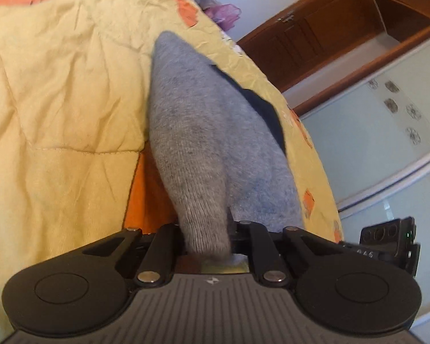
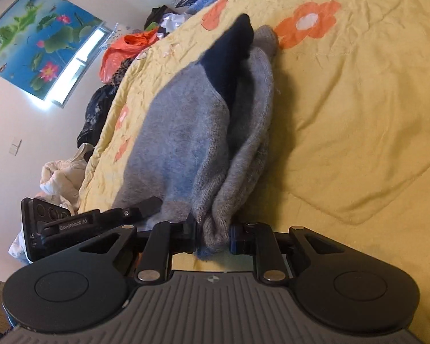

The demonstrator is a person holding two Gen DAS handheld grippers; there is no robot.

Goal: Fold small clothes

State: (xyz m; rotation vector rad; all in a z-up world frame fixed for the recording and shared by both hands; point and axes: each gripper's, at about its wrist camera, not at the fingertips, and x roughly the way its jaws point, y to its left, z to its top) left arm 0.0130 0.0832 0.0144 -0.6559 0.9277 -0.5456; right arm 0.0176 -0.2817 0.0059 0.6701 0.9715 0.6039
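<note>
A small grey knitted garment (image 1: pixel 203 132) with a dark navy part (image 1: pixel 261 106) lies stretched over a yellow quilt. My left gripper (image 1: pixel 207 242) is shut on one bunched grey edge of it. In the right wrist view the same grey garment (image 2: pixel 186 132) shows its navy part (image 2: pixel 229 57) on top. My right gripper (image 2: pixel 213 236) is shut on another bunched grey edge. Both hold the cloth lifted off the quilt at their ends. The left gripper's body (image 2: pixel 71 223) shows at the left of the right wrist view.
The yellow quilt (image 1: pixel 57 100) with orange flower patches (image 2: pixel 309 23) covers the bed. Piles of clothes and bags (image 2: pixel 123 54) lie along the bed's far edge. A wooden door (image 1: pixel 315 37) and a glass-fronted wardrobe (image 1: pixel 387 149) stand beyond the bed.
</note>
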